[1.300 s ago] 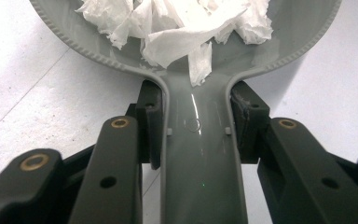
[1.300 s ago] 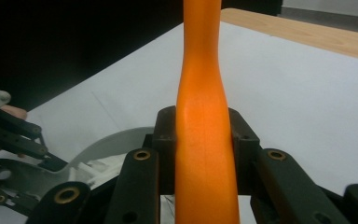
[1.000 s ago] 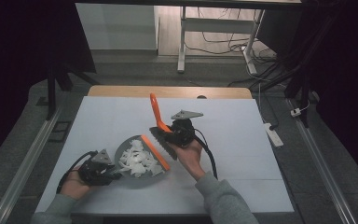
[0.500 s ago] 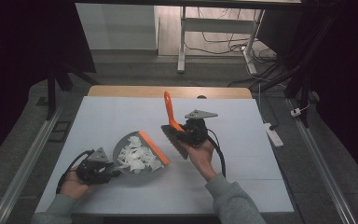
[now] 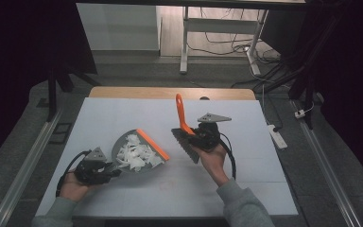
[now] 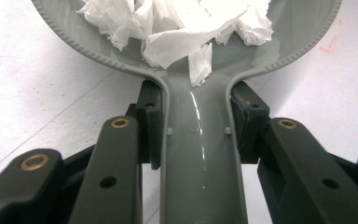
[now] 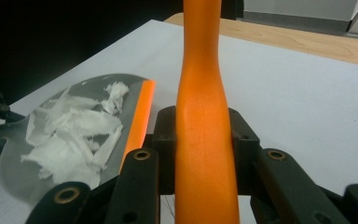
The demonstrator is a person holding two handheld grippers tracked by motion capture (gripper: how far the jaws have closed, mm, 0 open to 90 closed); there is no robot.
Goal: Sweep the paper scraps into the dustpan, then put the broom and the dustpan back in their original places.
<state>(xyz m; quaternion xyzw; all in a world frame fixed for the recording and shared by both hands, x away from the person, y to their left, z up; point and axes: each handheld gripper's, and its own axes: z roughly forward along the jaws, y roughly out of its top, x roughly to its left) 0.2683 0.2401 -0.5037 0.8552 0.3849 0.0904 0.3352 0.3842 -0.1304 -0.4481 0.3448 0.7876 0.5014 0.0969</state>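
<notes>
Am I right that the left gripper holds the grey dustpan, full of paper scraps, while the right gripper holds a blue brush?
Not quite: the brush in the right gripper is orange, as the right gripper view shows. The left gripper does hold the grey dustpan with paper scraps.

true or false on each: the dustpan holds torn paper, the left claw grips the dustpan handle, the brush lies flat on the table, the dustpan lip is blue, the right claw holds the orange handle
1. The dustpan holds torn white paper scraps. True.
2. The left claw is shut on the dustpan's grey handle. True.
3. The brush lies flat on the table. False: it is held up in the right claw, its orange handle rising away from the hand.
4. The dustpan's front lip is blue. False: it is orange.
5. The right claw holds the brush by its orange handle. True.
</notes>
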